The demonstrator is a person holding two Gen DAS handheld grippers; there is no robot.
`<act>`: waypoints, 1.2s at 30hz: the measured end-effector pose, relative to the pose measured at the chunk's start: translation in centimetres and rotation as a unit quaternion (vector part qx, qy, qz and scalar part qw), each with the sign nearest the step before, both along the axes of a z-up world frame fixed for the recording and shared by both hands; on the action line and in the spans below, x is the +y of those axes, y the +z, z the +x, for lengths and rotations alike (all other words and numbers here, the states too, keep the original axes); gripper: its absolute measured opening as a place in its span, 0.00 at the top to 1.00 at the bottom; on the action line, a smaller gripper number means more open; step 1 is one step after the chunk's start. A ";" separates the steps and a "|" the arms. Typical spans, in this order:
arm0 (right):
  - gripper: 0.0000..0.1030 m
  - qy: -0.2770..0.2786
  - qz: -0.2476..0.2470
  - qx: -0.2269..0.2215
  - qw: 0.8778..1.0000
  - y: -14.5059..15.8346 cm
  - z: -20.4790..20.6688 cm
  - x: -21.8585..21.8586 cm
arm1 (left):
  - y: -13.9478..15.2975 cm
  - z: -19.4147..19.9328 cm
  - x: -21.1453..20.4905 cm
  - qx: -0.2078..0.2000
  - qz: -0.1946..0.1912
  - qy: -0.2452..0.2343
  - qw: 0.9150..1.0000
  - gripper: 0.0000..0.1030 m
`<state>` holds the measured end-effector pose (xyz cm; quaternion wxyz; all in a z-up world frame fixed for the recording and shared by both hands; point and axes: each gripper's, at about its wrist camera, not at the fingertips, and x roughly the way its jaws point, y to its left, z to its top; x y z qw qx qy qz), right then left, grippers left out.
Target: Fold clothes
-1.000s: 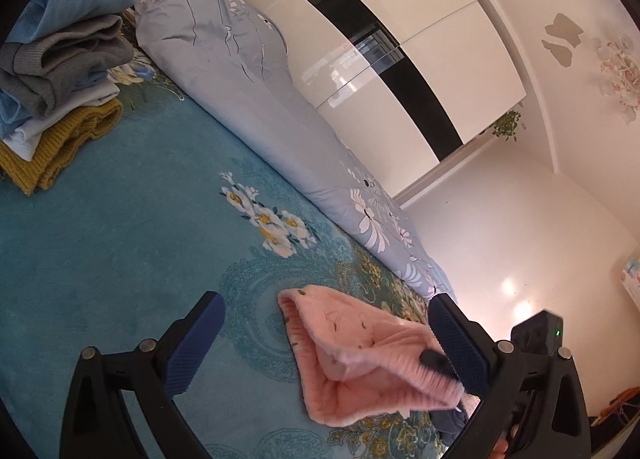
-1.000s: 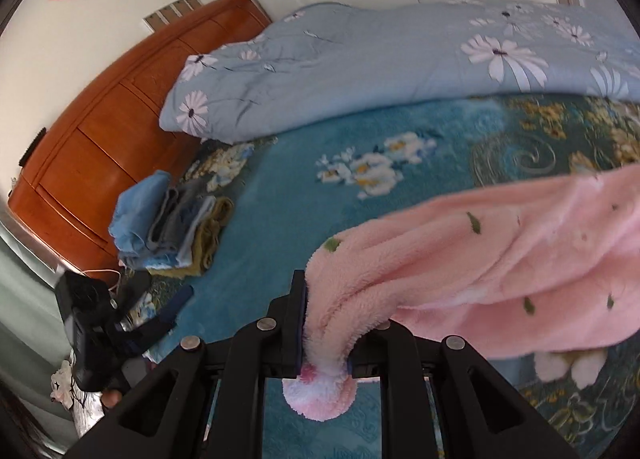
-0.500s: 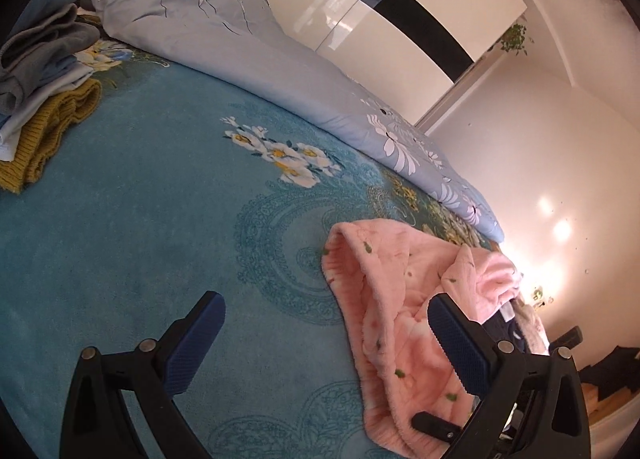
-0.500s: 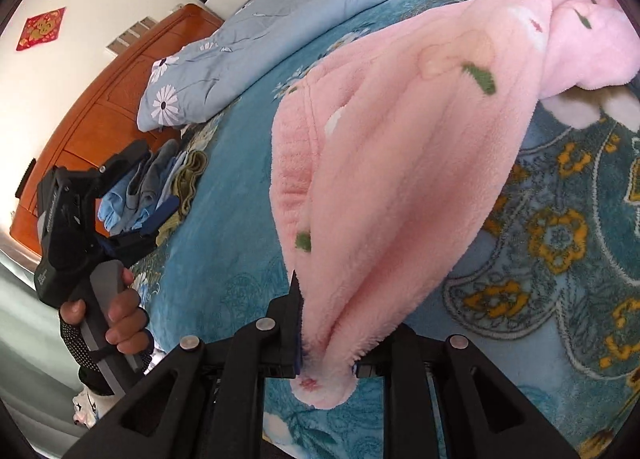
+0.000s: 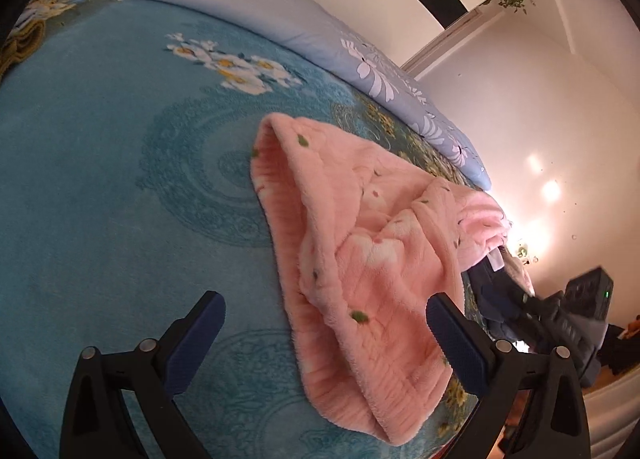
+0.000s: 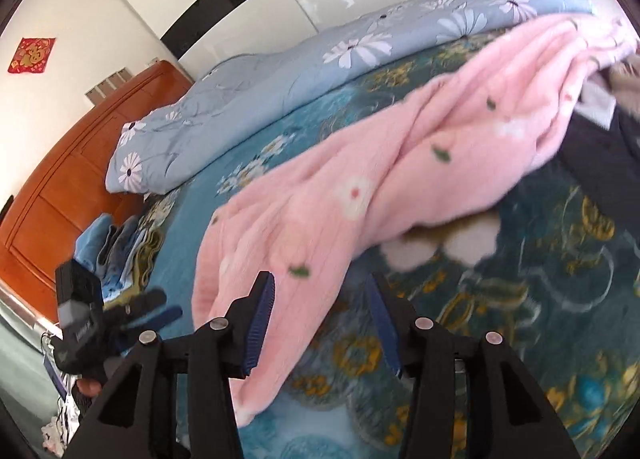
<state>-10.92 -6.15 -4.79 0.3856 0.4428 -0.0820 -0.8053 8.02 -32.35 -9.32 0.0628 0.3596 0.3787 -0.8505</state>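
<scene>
A pink fleece garment with small flowers and green leaves lies crumpled on the blue floral bedspread. My left gripper is open and empty, with the garment's near ribbed hem between its fingers. In the right wrist view the same garment stretches from the lower left to the upper right. My right gripper is open, with the garment's near end lying loose between its fingers.
A grey-blue flowered duvet lies rolled along the bed's far side. A stack of folded clothes sits by the wooden headboard. Dark clothes lie at the garment's far end. The other hand-held gripper shows at the left.
My right gripper has opened and let go of the pink garment, which now lies on the bed. My left gripper has moved closer to the garment's hem.
</scene>
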 end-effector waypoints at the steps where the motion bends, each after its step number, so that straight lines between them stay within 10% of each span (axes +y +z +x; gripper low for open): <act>1: 0.51 -0.011 0.004 0.005 1.000 0.3 -1.5 -0.4 | -0.2 -0.4 0.4 -0.004 0.001 -0.003 1.000 0.04; 13: 0.51 -0.112 0.061 -0.067 0.990 -3.6 -12.0 -5.0 | -1.5 -2.3 3.4 -0.060 -0.026 -0.050 0.997 0.36; 15: 0.53 -0.107 0.040 -0.082 0.990 -3.6 -11.5 -4.8 | -1.6 -2.5 3.9 -0.068 -0.034 -0.063 0.995 0.37; 19: 0.91 -0.075 0.041 -0.087 0.993 -2.5 -9.8 -5.0 | -1.5 -2.3 4.2 -0.072 -0.033 -0.074 0.994 0.41; 30: 0.95 -0.067 -0.027 0.030 0.997 6.6 -2.3 2.2 | -0.7 -1.2 3.1 -0.014 0.053 -0.094 0.994 0.41; 36: 0.95 -0.098 -0.033 0.042 0.994 6.8 3.0 8.9 | -1.4 -2.0 4.3 -0.043 0.038 -0.105 0.993 0.41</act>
